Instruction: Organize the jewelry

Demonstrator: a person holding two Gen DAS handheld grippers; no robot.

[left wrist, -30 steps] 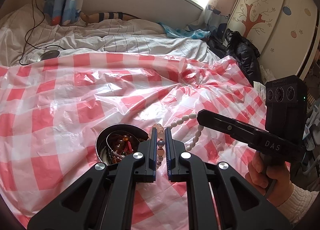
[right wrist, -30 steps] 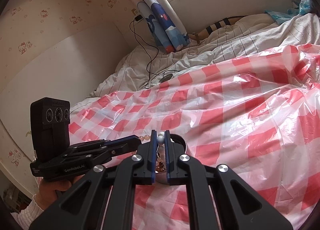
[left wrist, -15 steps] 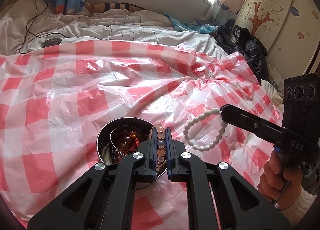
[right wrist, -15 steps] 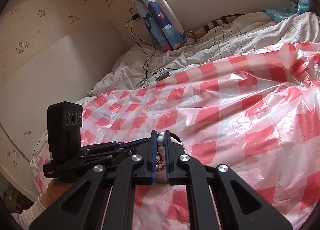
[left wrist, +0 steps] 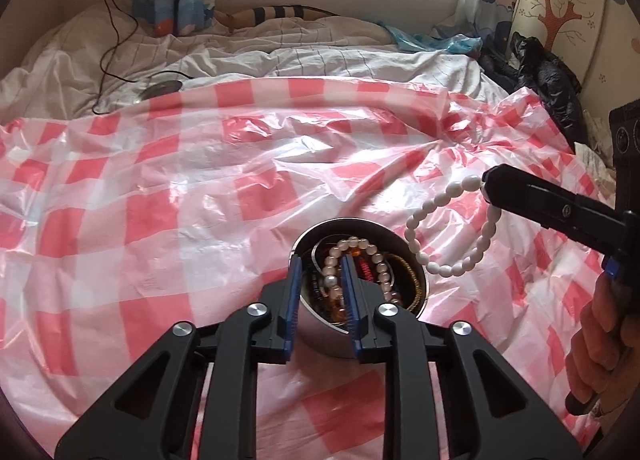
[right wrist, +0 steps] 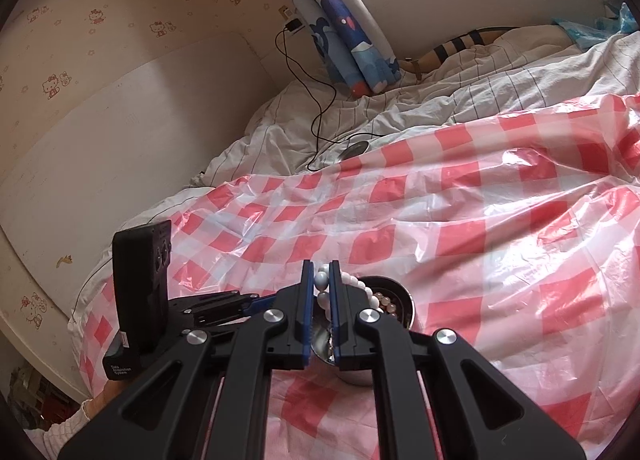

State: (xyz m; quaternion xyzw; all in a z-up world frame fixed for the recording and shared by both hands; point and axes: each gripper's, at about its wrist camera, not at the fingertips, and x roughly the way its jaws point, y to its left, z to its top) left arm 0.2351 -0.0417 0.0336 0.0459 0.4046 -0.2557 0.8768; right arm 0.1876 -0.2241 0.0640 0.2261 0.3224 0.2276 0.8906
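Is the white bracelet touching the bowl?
Apart. In the left wrist view the white bracelet dangles from the right gripper, with checked cloth visible between it and the bowl.

A round metal bowl (left wrist: 362, 334) stands upright on the red-and-white checked sheet, holding a tangle of amber and dark beaded pieces. A pale pink bead bracelet (left wrist: 374, 256) lies draped on top of them. A white bead bracelet (left wrist: 452, 232) hangs as a loop just beside the bowl's rim.

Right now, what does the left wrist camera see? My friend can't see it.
The left gripper, its jaws just opened, hovers over a metal bowl of jewelry with a pink bead bracelet loose between them. To the right, the right gripper holds up a white bead bracelet.
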